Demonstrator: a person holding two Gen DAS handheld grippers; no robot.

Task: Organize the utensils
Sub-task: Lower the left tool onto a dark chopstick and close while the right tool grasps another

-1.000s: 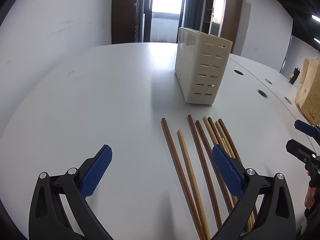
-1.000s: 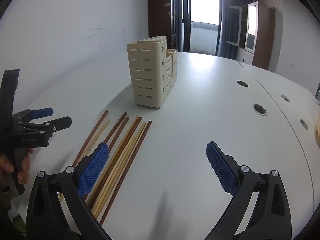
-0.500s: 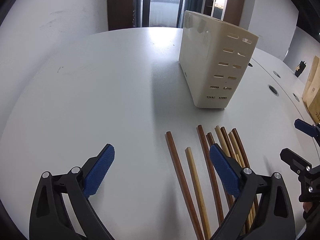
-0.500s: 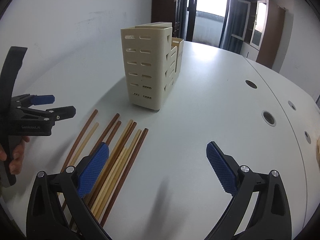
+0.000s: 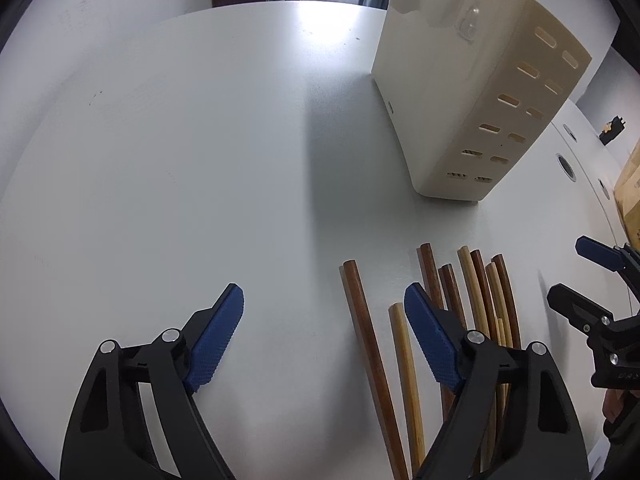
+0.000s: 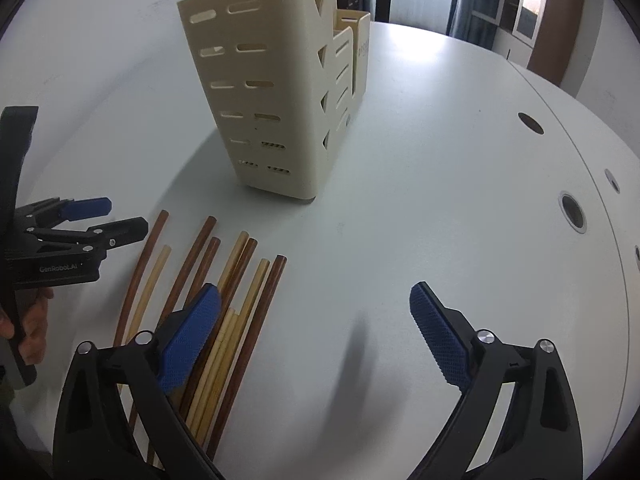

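Observation:
Several dark brown and light wooden chopsticks [image 5: 472, 304] lie side by side on the white table, just in front of a cream slotted utensil holder [image 5: 472, 92]. My left gripper [image 5: 324, 340] is open and empty, its right pad over the chopsticks' left side. My right gripper [image 6: 316, 340] is open and empty, its left pad over the chopsticks [image 6: 240, 292]. The holder [image 6: 276, 92] stands upright beyond them. Each gripper shows in the other's view: the right one [image 5: 588, 280] and the left one [image 6: 100, 220].
The white table [image 6: 440, 160] has round cable holes [image 6: 574, 212] along its right side. A cardboard box [image 5: 630, 196] sits at the far right. Cabinets and a bright doorway stand behind the table.
Both grippers have moved forward and lower toward the chopsticks and the holder, which now look larger. Both stay open and empty.

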